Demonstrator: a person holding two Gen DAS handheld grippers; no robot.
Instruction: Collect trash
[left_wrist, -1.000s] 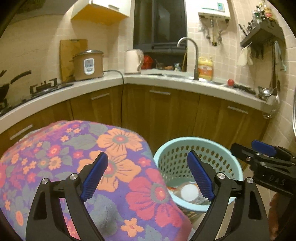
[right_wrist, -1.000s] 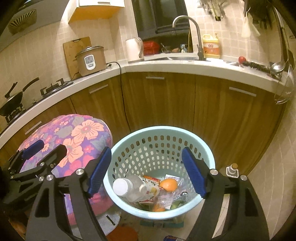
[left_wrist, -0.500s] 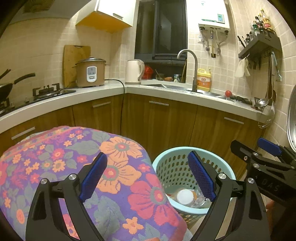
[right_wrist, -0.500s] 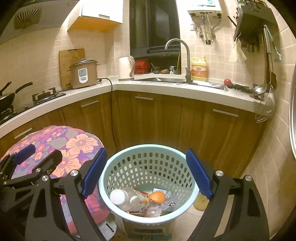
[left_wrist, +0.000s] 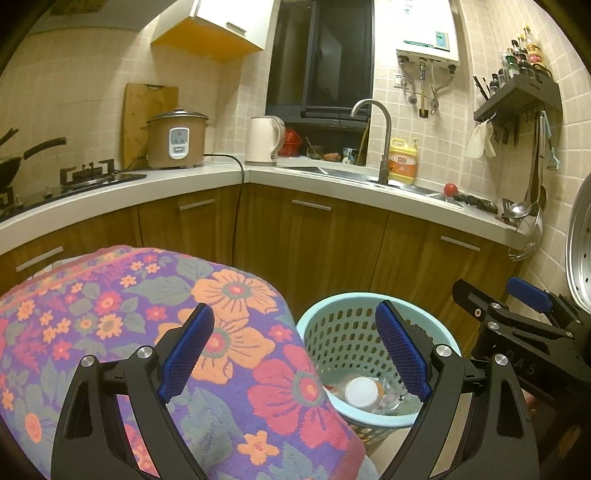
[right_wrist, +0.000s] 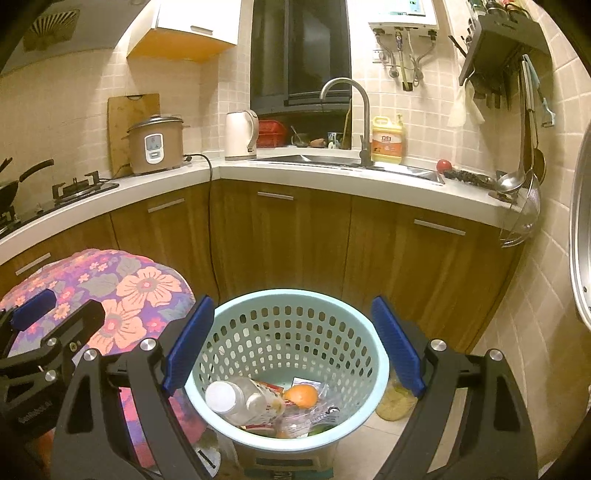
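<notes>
Fingers of the right gripper (right_wrist: 291, 343): black arms with blue ribbed pads, spread wide, nothing between them; they hang above the pale turquoise perforated plastic basket (right_wrist: 373, 354), framing its rim on either side without touching it.

Fingers of the left gripper (left_wrist: 295, 350): same build, likewise released and empty; poised over the edge of a rounded surface covered in purple cloth with orange and red flowers (left_wrist: 122, 317), the basket (left_wrist: 332, 306) just beyond its right pad.

Basket contents, seen from the right wrist: one clear plastic bottle with white cap (right_wrist: 240, 400) lying on its side; one orange fruit (right_wrist: 301, 396) beside it; crumpled clear wrappers (right_wrist: 314, 413) and a red-printed packet, partly hidden.

Basket position: on the tiled floor, against the brown wooden corner cabinets (right_wrist: 303, 236), just beside the floral cloth.

Worktop above: brown rice cooker (right_wrist: 155, 149), white electric kettle (right_wrist: 241, 134), steel tap (right_wrist: 354, 118), yellow detergent jug (right_wrist: 387, 144).
</notes>
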